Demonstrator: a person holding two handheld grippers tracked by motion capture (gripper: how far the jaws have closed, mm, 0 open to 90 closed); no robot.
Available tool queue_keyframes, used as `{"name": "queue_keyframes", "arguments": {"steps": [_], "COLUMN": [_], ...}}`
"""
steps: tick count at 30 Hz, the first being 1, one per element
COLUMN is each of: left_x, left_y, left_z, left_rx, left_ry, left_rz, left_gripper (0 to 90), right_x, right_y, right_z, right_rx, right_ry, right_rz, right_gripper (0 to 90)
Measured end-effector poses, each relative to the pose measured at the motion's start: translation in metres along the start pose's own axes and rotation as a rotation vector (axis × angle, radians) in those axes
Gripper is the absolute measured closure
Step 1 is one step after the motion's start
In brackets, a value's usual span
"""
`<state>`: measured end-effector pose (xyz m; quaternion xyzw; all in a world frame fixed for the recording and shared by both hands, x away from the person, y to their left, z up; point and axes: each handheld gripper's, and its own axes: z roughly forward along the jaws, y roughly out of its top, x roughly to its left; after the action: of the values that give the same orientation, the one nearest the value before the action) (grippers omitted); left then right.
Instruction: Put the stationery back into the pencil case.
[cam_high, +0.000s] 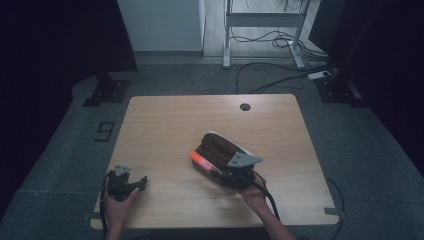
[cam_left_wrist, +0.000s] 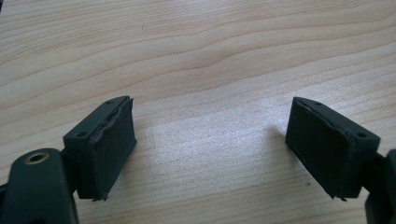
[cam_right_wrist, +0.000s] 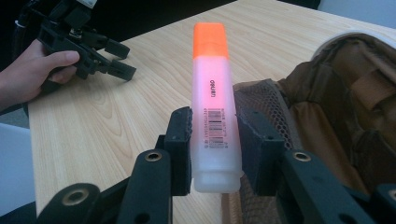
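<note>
Orange-capped translucent pink highlighter pen (cam_right_wrist: 214, 100) sits clamped between the jaws of the right gripper (cam_right_wrist: 214, 144), pads on both flanks of the barrel near its butt end; cap points away from the hand, long axis running straight out along the jaws. In high view the pen (cam_high: 202, 161) shows as an orange-pink bar at the near-left lip of the open brown fabric pencil pouch (cam_high: 220, 148), w/ right gripper (cam_high: 231, 175) just behind it, toward the person. Pouch (cam_right_wrist: 345, 116) lies immediately beside the pen on the pouch-mouth side, mesh pocket edge touching or nearly touching the barrel; can't tell which. Interior looks like brown lining and a strap loop, no other contents made out. Judgement: pen is at the mouth, either going in or coming out; move turns on swinging the cap end across toward the opening. Left gripper (cam_high: 131, 184) rests near-left on the light wood-grain table (cam_high: 165, 125), well apart from pouch, jaws spread wide, nothing between them, bare tabletop (cam_left_wrist: 210, 70) below. Right hand clearly the nearer one.
</note>
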<state>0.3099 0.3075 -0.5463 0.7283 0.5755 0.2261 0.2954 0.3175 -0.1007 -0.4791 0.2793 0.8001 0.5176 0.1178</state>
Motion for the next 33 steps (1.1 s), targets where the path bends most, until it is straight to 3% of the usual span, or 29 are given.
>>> {"name": "queue_keyframes", "arguments": {"steps": [33], "left_x": [0.000], "left_y": [0.000], "left_z": [0.000], "left_rx": [0.000], "left_ry": [0.000], "left_rz": [0.000], "left_gripper": [15.7], "right_x": [-0.025], "right_y": [-0.001], "right_z": [-0.017], "right_rx": [-0.028], "right_ry": [-0.079], "right_rz": [0.037], "right_gripper": [65.1]}}
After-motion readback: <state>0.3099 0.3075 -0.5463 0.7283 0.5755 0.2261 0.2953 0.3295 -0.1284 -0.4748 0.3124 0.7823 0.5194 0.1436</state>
